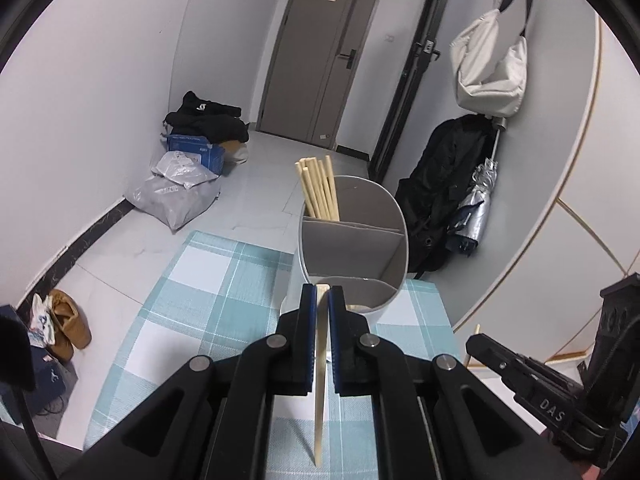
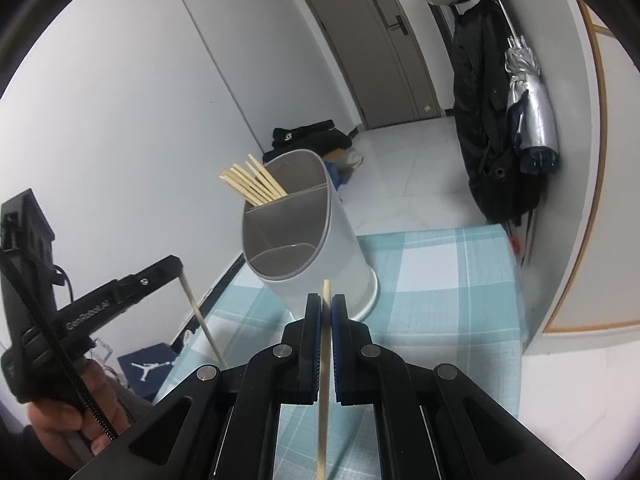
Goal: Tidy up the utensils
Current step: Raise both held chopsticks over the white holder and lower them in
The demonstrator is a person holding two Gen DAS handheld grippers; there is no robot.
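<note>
holder (image 1: 352, 236) base hidden (behind tool (image 1: 322, 292))

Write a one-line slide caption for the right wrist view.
Right gripper shut on a chopstick before the utensil holder; left gripper grips another.

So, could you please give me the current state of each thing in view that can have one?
Left gripper: shut on a pale wooden chopstick.
Right gripper: shut on a second wooden chopstick.
White oval utensil holder: upright; bundle of chopsticks in its far compartment.
Brown door: closed.
</note>
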